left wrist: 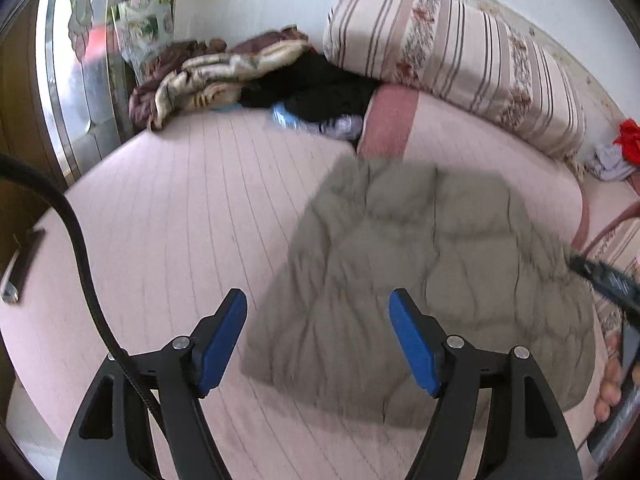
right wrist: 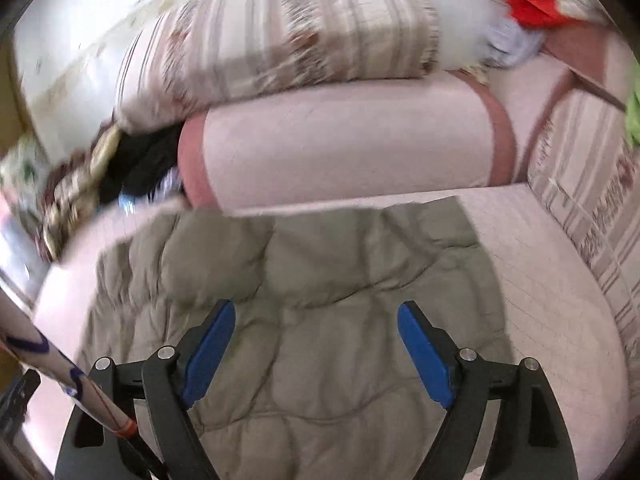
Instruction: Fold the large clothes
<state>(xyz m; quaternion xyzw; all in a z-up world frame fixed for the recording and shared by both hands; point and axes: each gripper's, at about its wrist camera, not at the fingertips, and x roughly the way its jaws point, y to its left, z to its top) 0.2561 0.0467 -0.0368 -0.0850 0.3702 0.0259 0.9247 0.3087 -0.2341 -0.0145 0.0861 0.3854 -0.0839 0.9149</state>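
Observation:
A grey-green quilted puffer jacket (left wrist: 420, 280) lies folded into a rough rectangle on the pink bed sheet (left wrist: 168, 216). My left gripper (left wrist: 318, 308) hangs above the jacket's near left edge, its blue pads wide apart with nothing between them. In the right wrist view the same jacket (right wrist: 320, 288) fills the middle, and my right gripper (right wrist: 316, 316) stands open above it, holding nothing. The right gripper's dark body (left wrist: 608, 280) and the fingers of the hand (left wrist: 610, 392) holding it show at the right edge of the left wrist view.
A striped floral quilt roll (left wrist: 452, 56) and a pink bolster (right wrist: 348, 152) lie along the back of the bed. Piled clothes and a brown blanket (left wrist: 224, 76) sit at the back left. Red cloth (right wrist: 532, 0) lies at the far right. A black cable (left wrist: 80, 248) crosses the left side.

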